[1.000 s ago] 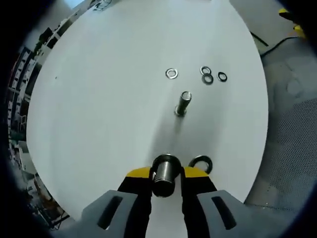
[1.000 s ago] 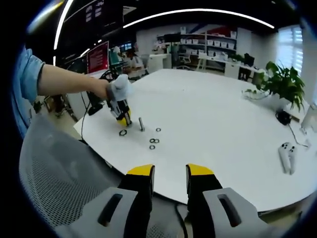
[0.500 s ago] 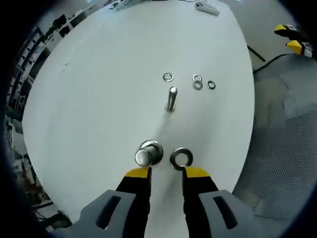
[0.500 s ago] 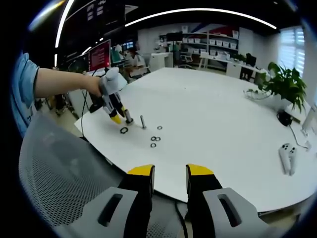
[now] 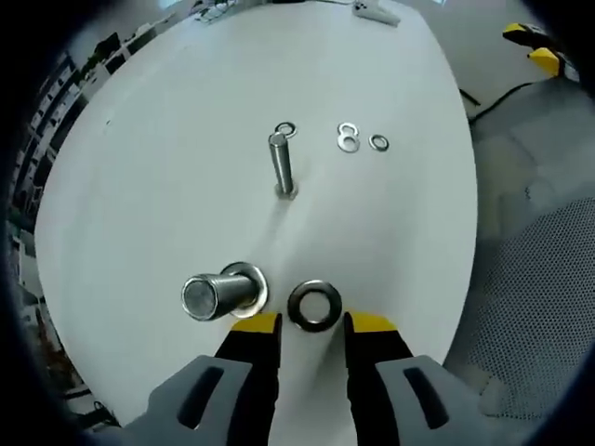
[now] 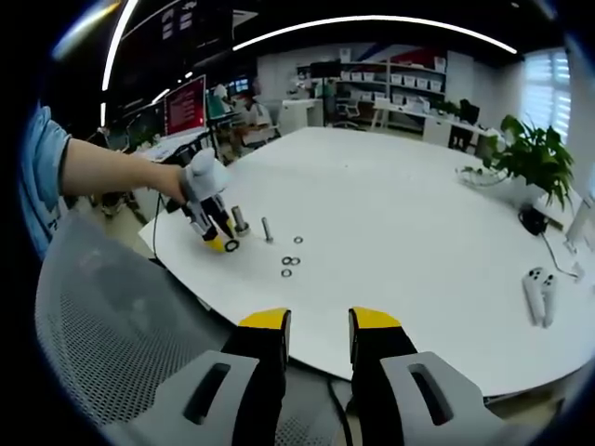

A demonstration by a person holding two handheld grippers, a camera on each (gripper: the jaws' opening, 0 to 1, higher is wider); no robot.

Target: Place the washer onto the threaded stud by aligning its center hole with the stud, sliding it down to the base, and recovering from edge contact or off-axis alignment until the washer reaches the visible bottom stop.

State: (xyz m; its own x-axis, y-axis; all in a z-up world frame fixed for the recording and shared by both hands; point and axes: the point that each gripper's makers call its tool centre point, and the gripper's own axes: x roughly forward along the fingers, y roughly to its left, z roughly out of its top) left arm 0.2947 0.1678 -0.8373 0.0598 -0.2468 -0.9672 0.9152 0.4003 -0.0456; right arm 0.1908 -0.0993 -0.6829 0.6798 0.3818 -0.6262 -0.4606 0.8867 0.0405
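Illumination is bright and even. A curved ceiling light strip [image 6: 372, 20] supplies overhead light. The white bench [image 5: 186, 167] shows soft, faint shadows. Fisheye distortion bends edges; peripheral detail is blurred.

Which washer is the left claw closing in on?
On the white round table, look at its near edge where the left claw points. The large dark washer lies flat between the yellow tips, beside the wide stud, and is bigger than the small washers farther off.
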